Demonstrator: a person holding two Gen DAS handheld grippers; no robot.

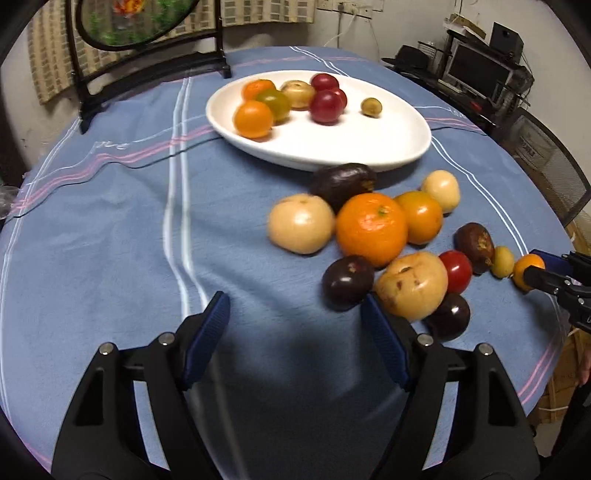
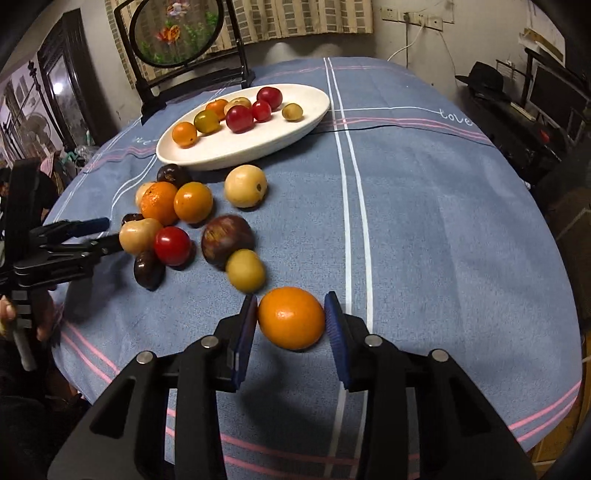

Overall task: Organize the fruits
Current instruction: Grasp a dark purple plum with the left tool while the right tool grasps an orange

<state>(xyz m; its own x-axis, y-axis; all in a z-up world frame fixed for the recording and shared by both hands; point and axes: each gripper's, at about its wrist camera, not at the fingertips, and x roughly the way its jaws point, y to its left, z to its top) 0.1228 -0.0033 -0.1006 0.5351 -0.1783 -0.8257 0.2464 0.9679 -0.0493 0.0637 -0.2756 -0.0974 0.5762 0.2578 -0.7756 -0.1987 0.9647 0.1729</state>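
A white oval plate (image 1: 332, 147) (image 2: 221, 151) holds several small fruits, orange, red and yellow-green. In front of it a cluster of loose fruits lies on the blue cloth, with a big orange (image 1: 371, 229) (image 2: 159, 202) in its middle. My left gripper (image 1: 295, 317) (image 2: 107, 232) is open and empty, at the near left edge of the cluster beside a dark plum (image 1: 347, 282). My right gripper (image 2: 291, 325) (image 1: 535, 269) is shut on a small orange fruit (image 2: 291, 318) (image 1: 526, 271), just above the cloth.
A dark-framed round screen (image 1: 147, 40) (image 2: 177, 33) stands behind the plate. The table's edge (image 2: 554, 424) curves near on the right. Shelves with a monitor (image 1: 476, 70) stand past the far right edge. Bare cloth lies left of the cluster.
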